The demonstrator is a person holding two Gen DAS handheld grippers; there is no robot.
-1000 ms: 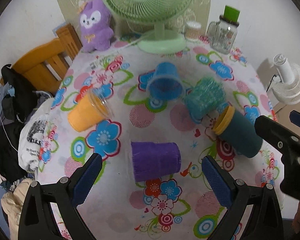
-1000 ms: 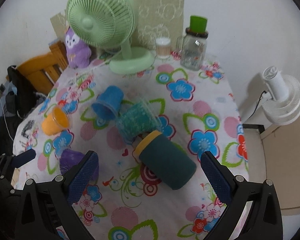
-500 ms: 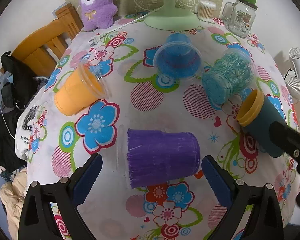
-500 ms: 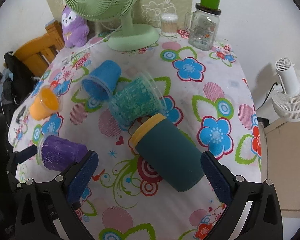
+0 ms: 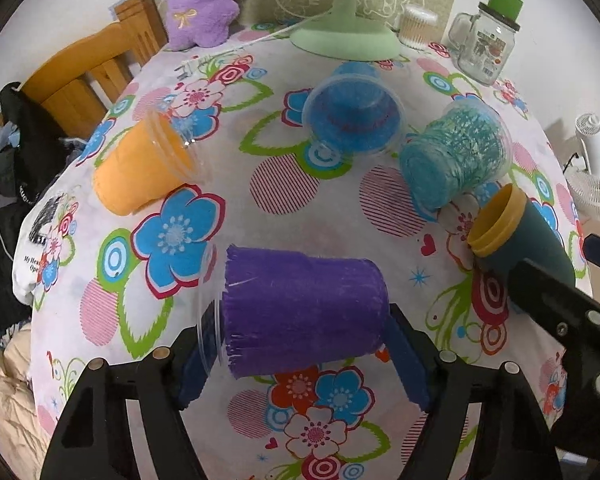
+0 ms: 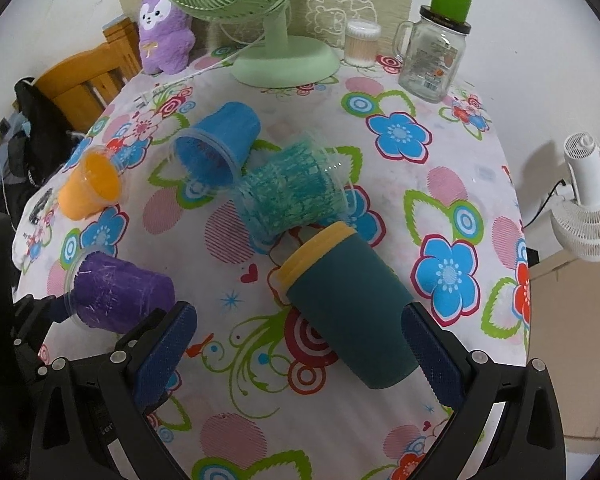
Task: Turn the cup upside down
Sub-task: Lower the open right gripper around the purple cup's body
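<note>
Left wrist view: the left tongs [image 5: 300, 356] have dropped in since a second ago and now straddle the purple cup [image 5: 300, 312] lying on its side on the counter [image 5: 308, 200], pads at rim and base but I can't tell if they're pinching yet, so the flip looks about to start. Right wrist view: the right tongs [image 6: 300, 356] are spread around the teal cup [image 6: 348, 312], also on its side; every cup looks empty, including orange [image 6: 90, 190] and blue [image 6: 220, 140].

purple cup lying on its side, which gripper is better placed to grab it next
Left. The left gripper already straddles the purple cup, a finger at each end; the right gripper sits open by the teal tumbler.
</note>
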